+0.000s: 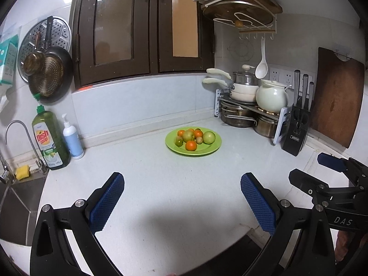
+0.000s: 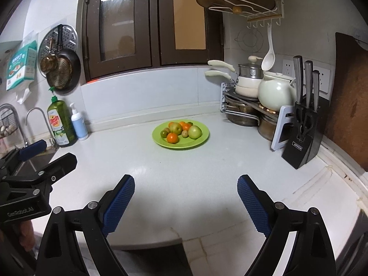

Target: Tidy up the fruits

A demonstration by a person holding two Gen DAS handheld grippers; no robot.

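Observation:
A green plate (image 1: 211, 148) holds several fruits: oranges (image 1: 191, 145), green apples (image 1: 208, 137) and small kiwis. It sits on the white counter near the back wall, and shows in the right wrist view too (image 2: 202, 139). My left gripper (image 1: 182, 197) is open and empty, low over the counter's front part, well short of the plate. My right gripper (image 2: 185, 196) is open and empty, beside the left one. The right gripper shows at the right edge of the left wrist view (image 1: 315, 172). The left gripper shows at the left edge of the right wrist view (image 2: 49, 155).
A sink (image 1: 16, 207) with tap, dish soap bottle (image 1: 49, 140) and pump bottle (image 1: 73, 141) stands at left. A pot rack (image 1: 250, 112) with pots, a knife block (image 1: 297, 128) and a wooden cutting board (image 1: 338, 99) stand at the back right. The counter's front edge lies just below the grippers.

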